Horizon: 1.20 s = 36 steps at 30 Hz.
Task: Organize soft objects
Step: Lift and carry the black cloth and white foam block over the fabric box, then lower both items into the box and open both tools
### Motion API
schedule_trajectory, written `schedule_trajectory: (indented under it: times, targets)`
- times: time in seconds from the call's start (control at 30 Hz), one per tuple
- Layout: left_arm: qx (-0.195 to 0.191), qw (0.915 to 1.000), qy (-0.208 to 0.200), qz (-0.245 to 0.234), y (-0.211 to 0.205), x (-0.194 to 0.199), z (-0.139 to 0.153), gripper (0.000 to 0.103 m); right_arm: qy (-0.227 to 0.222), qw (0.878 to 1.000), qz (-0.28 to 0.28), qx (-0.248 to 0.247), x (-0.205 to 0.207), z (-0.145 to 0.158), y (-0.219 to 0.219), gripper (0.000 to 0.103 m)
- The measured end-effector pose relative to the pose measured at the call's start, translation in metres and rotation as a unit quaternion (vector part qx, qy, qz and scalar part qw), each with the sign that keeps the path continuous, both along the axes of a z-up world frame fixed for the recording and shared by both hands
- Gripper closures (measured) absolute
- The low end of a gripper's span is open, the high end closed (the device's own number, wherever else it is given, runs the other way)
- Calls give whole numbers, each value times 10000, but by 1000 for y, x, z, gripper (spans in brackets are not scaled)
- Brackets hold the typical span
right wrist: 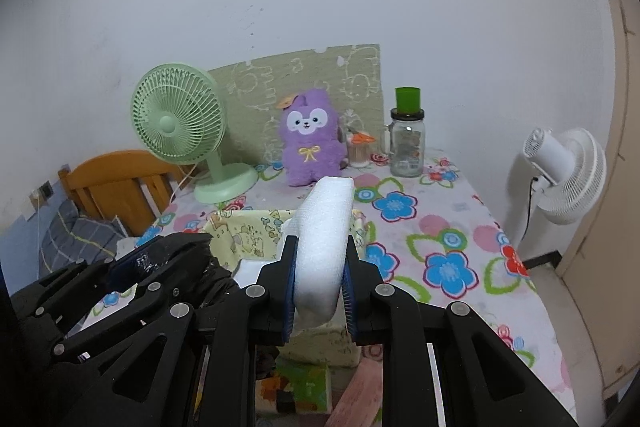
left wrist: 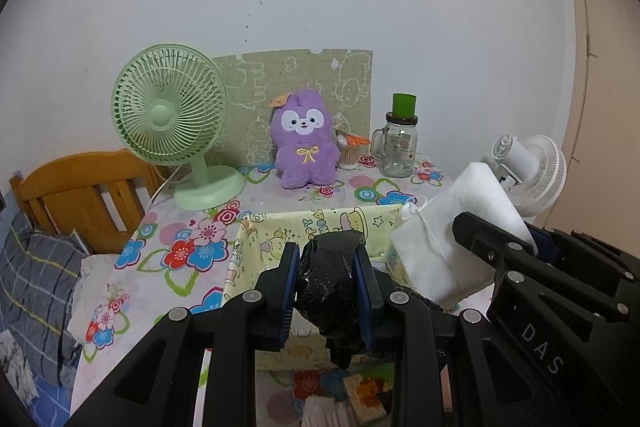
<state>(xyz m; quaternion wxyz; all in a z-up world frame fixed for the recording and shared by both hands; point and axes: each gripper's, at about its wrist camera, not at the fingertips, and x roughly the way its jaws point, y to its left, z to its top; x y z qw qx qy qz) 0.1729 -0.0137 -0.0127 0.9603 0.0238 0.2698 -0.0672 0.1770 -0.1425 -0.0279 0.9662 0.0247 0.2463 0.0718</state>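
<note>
**A:** Black plastic bag (left wrist: 329,291) first, since it's on your left: your left gripper (left wrist: 326,289) is clamped on it, both blue pads pressed into the crumpled film. It hangs over the near wall of the yellow fabric bin (left wrist: 256,251), which sits on the tabletop (left wrist: 180,239) toward its near edge, left of the middle.

**B:** So which way is the bin from those fingers?

**A:** Straight ahead and below. The bag's loose end droops down behind the pads, toward you, so I'd judge you need to carry it forward past the near wall before you let go, or it may land outside.

**B:** And on the right?

**A:** Your right gripper (right wrist: 319,277) is closed on the white foam sheet (right wrist: 324,239), folded over on itself. Its long axis runs up and away from the fingers, leaning toward the purple plush rabbit (right wrist: 310,143) at the far edge. It hangs over the bin's right side.

**B:** Which hand is nearer the opening?

**A:** Both hover close to it, side by side. The left looks more centred; the foam's tall end reaches past the bin's far wall, so it probably needs tipping down to fit.
</note>
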Motion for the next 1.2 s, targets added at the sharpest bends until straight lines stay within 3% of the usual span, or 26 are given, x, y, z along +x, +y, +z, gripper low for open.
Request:
schedule_trajectory:
  times: [0.43,0.7,0.8,0.97,1.1,1.2]
  targets:
    - [32,9994,344,-84,2,42,-28,77,332,9994,-28,-59,40,-29,3,80]
    - [-116,9980,618,41,11,65,-49,68,572,9983,19,-70,63,-44,10,81]
    - [-171,9967,799,9,14,73,-58,61,593,9982,52,-78,71,-48,15,80]
    - [-71,9960,889,-35,10,77,-66,39,716,9972,210,-66,84,-58,22,80]
    - [-80,9949,1002,-22,10,82,-71,32,761,9969,183,-63,92,-65,23,77]
    - [-99,9942,1070,6,11,85,-73,30,851,9962,162,-62,97,-69,23,66]
